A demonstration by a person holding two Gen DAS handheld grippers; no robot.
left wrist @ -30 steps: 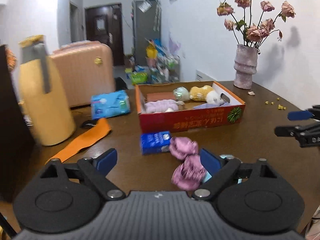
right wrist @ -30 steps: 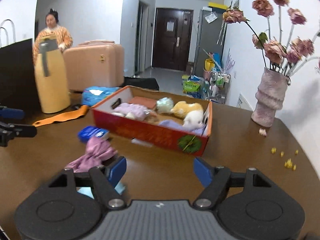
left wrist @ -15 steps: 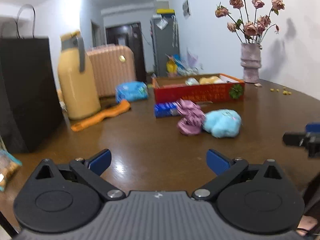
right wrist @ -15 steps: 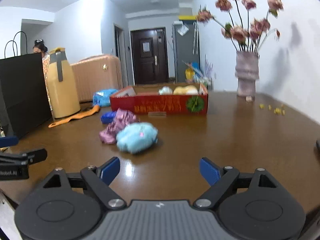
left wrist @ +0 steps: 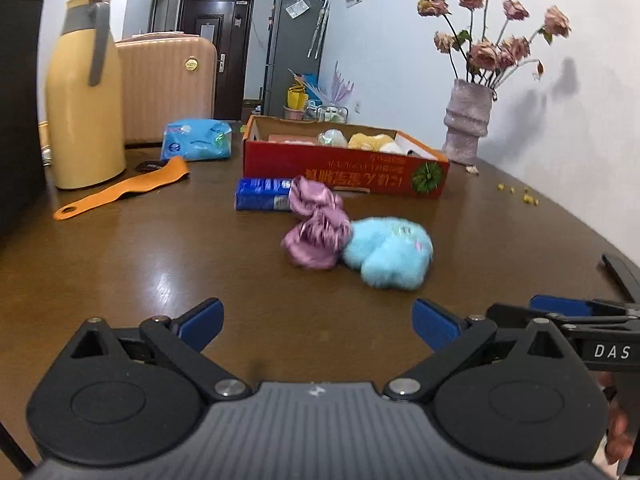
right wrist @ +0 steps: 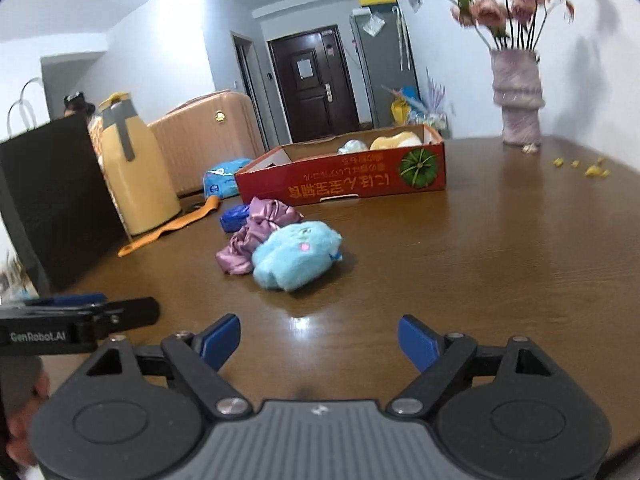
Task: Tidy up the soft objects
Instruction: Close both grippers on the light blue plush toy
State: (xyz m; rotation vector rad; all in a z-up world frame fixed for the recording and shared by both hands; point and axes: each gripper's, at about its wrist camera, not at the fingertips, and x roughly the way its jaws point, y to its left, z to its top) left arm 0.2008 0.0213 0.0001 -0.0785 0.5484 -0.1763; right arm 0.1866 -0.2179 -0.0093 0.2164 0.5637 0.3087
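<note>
Bright ceiling light, glare on the table (right wrist: 304,322), slight motion blur, fisheye-bent edges.

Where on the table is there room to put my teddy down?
Bare wood lies between the blue plush and the vase, right of the red box. The strip nearest both grippers is bare too. It is crowded left of the plush, by the purple cloth and yellow jug.
</note>
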